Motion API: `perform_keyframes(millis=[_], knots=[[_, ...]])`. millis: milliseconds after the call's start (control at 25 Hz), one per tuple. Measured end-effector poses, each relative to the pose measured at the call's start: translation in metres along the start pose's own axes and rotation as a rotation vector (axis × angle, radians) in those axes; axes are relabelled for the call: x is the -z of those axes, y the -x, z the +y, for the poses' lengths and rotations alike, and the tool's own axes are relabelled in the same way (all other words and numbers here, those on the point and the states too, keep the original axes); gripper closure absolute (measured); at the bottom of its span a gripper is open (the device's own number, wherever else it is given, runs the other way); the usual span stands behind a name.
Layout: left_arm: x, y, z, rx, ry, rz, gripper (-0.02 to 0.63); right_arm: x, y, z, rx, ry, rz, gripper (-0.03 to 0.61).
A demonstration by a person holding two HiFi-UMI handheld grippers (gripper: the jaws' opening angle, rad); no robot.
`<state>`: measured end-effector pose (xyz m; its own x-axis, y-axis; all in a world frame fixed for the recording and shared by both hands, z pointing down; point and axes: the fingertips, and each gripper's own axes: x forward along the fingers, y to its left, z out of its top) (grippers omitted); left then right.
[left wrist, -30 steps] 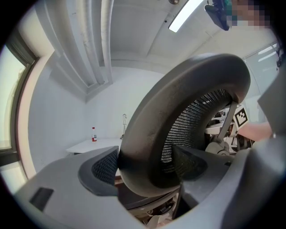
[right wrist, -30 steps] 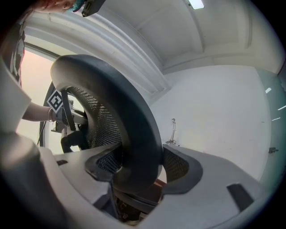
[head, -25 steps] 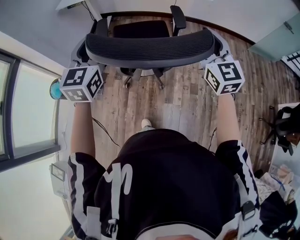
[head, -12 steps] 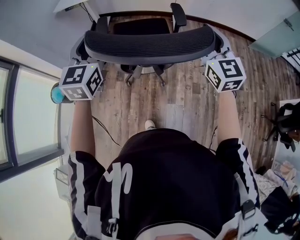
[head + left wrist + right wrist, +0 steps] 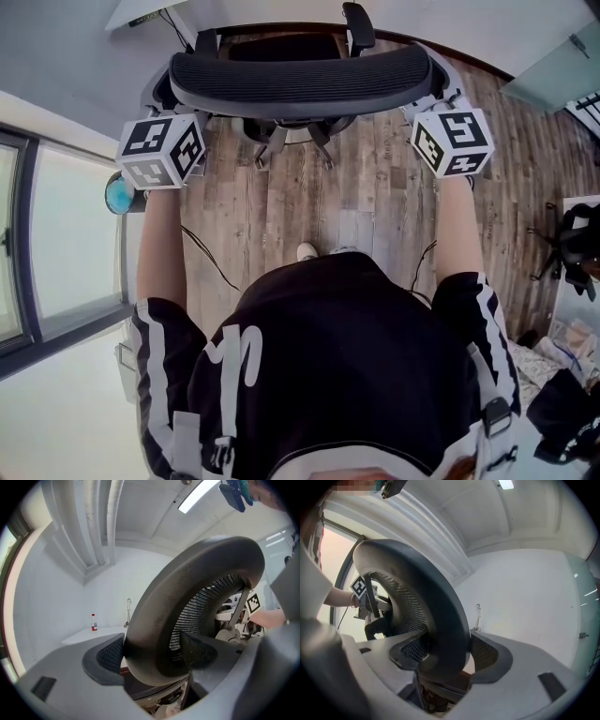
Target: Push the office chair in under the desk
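**Both grippers clamped on the chair back, seat partly under the desk**

The chair stands on the wood floor straight ahead of the person, its backrest toward them. Beyond the backrest, the seat and both armrests reach the curved edge of the desk, with the seat's far part beneath it.

The left gripper is at the chair's left end. In the left gripper view its jaws are closed on the thick padded rim of the backrest, one pad on each side of it. The right gripper is at the chair's right end and grips the rim the same way, the rim filling the gap between its pads.

Behind the chair, a shoe is on the floor and a dark cable runs to its left. Past the chair, a small red-capped bottle stands on the desk.
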<state>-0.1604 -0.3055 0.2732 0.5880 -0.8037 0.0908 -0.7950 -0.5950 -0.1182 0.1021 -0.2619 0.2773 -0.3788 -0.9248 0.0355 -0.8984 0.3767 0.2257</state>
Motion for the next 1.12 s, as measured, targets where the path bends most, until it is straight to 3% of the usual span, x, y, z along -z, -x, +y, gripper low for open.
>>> perform_keyframes(millis=[1120], knots=[[0.001, -0.044, 0.053, 0.039, 0.009, 0.028, 0.242, -0.003, -0.061, -0.006, 0.029, 0.013, 0.026, 0.295]])
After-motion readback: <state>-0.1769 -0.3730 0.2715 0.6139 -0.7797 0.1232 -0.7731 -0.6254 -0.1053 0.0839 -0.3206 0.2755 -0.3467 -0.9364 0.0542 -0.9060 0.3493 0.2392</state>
